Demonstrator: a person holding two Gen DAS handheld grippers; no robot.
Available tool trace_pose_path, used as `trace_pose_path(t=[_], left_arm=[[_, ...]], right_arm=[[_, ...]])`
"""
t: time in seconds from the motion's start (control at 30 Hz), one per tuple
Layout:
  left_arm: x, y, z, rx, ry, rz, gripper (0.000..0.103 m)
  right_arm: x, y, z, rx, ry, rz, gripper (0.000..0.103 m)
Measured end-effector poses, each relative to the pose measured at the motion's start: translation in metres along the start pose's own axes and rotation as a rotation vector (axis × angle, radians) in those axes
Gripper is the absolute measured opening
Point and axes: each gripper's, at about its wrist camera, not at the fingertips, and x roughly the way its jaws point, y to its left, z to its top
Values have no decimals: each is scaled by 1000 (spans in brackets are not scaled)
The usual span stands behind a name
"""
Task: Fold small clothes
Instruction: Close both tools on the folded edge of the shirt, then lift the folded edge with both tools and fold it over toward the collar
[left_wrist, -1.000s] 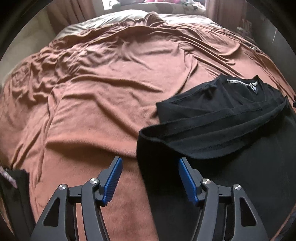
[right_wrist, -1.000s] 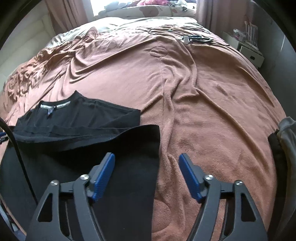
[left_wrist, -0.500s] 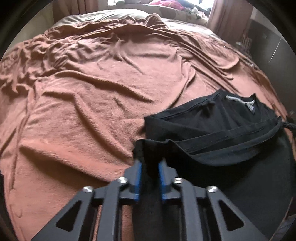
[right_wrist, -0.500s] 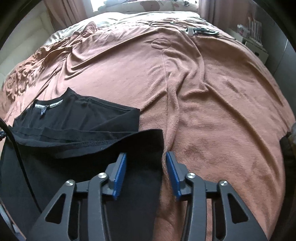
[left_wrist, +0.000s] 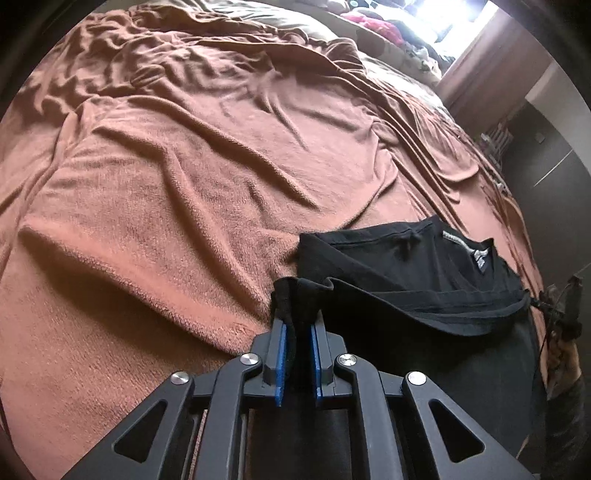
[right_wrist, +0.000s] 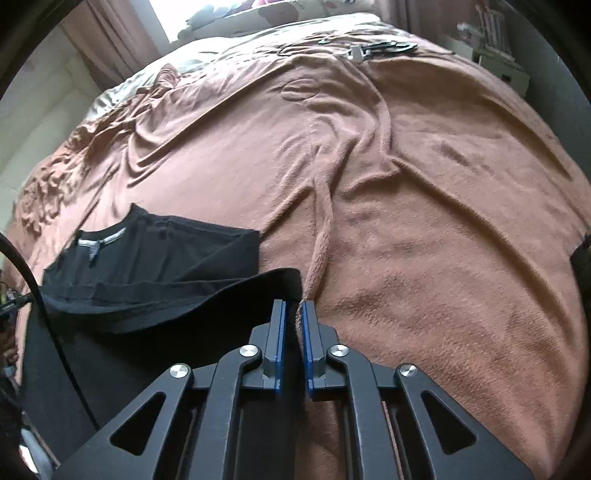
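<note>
A black garment (left_wrist: 406, 266) lies partly folded on the brown blanket (left_wrist: 166, 184), its neck label (left_wrist: 476, 254) at the far side. My left gripper (left_wrist: 297, 317) is shut on the near left corner of its folded-over hem, and the cloth bunches up above the blue pads. In the right wrist view the same garment (right_wrist: 166, 258) lies to the left. My right gripper (right_wrist: 292, 304) is closing on the hem's right corner, with black cloth and a pinch of blanket (right_wrist: 406, 184) between the narrow jaws.
The blanket is wrinkled, with a raised ridge (right_wrist: 321, 229) just beyond the right gripper. A black strap with a metal clip (right_wrist: 369, 48) lies at the bed's far end, and a white bedside unit (right_wrist: 498, 62) stands beyond. A dark cable (right_wrist: 37, 295) crosses the garment's left side.
Both grippers went from wide open to closed on the hem's two corners. The left one rolled and pulled its corner up into a bunch.
</note>
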Motion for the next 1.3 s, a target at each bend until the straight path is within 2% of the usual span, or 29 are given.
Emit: trace_pose_path(t=[0.07, 0.13, 0.23, 0.37, 0.7, 0.73, 0.8, 0.87, 1.03, 1.17, 1.3], left_arm=[[0, 2, 1, -9, -3, -16, 11], [2, 2, 1, -8, -5, -21, 11], [3, 1, 1, 0, -13, -14, 11], [-3, 5, 1, -21, -40, -3, 9], [-4, 1, 1, -6, -22, 29, 10], [-4, 1, 2, -10, -18, 28, 11], [-5, 4, 2, -27, -14, 29, 21], [-6, 6, 3, -37, -18, 29, 37], [-9, 16, 6, -99, -40, -11, 38], [-2, 18, 11, -114, -33, -7, 38], [6, 22, 17, -120, -28, 2, 38]], right_arm=[[-2, -4, 2, 7, -18, 24, 35], [-4, -4, 3, 9, -38, 24, 45], [-5, -3, 7, 20, -63, 26, 45], [-10, -3, 13, 30, -93, 72, 45], [25, -29, 19, 97, -33, 164, 45], [28, -35, 18, 116, -30, 189, 45], [27, -40, 18, 145, -40, 217, 45], [24, -48, 16, 167, -36, 250, 45], [18, -62, 5, 189, -15, 346, 45], [13, -75, -8, 208, -23, 427, 45], [15, -80, -12, 180, -15, 431, 45]])
